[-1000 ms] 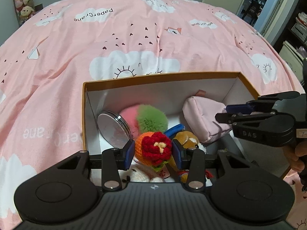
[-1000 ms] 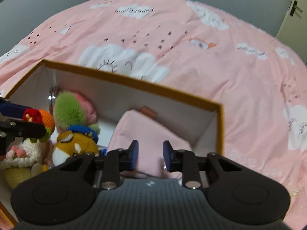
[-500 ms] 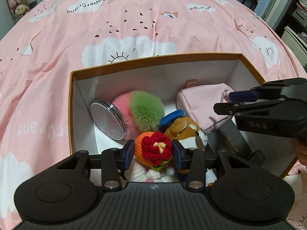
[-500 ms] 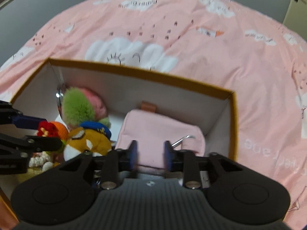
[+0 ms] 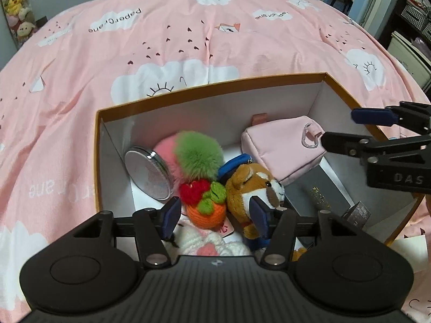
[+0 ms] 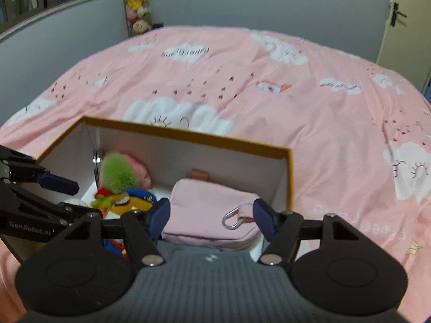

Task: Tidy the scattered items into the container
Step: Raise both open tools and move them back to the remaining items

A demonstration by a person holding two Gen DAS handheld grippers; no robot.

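An orange-rimmed white box [image 5: 215,86] sits on the bed. It holds a pink pouch [image 5: 282,148], a plush dog [image 5: 253,185], a green-and-pink pompom [image 5: 198,153], a round silver tin [image 5: 148,173], a black case [image 5: 317,196] and a knitted orange toy with a red flower [image 5: 204,202]. My left gripper [image 5: 214,215] hovers over the box's near side, jaws opening; the knitted toy lies loose between the pads, touching neither. My right gripper [image 6: 212,218] is above the pink pouch [image 6: 212,210], jaws opening, with the pads off the pouch. Each gripper also shows in the other's view: the right gripper [image 5: 347,129], the left gripper [image 6: 67,196].
The box rim [image 6: 188,134] stands on a pink duvet [image 6: 269,80] printed with white clouds that stretches far behind and to both sides. A column of plush toys [image 6: 137,8] hangs on the back wall. A door [image 6: 404,27] is at the far right.
Both pairs of jaws have spread. The knitted toy has left the left pads and tipped down among the other toys. The right gripper has let go of the pink pouch and drawn up and back.
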